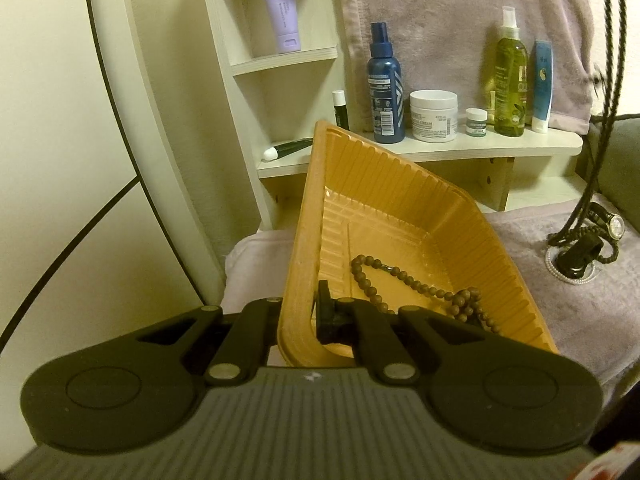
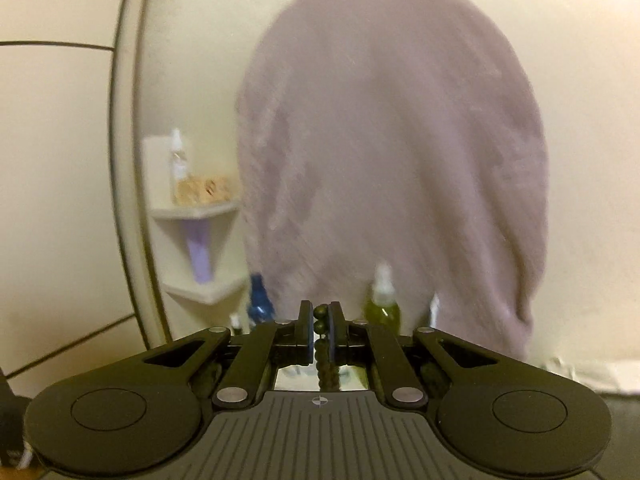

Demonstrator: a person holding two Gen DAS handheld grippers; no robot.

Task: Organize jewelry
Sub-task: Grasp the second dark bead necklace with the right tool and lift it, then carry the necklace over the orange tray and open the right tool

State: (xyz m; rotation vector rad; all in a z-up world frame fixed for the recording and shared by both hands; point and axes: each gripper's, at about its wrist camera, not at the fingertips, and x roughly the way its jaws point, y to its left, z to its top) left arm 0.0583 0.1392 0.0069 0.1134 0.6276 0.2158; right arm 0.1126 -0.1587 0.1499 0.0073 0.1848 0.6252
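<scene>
Setting: a home, a vanity or dressing corner. Evidence: pale wooden shelf [image 1: 480,148] against a cream wall, carrying toiletries, namely a blue spray bottle [image 1: 386,88], a white cream jar [image 1: 433,116], a smaller jar [image 1: 476,122], a green spray bottle [image 1: 510,76] and a blue tube [image 1: 542,84]; a lilac tube [image 1: 280,10] in a cubby above; a lilac towel [image 2: 392,168] hanging behind the shelf; soft lilac cloth [image 1: 552,312] spread over the surface; a wristwatch [image 1: 614,224] and a pearl strand [image 1: 568,276] lying on it
</scene>
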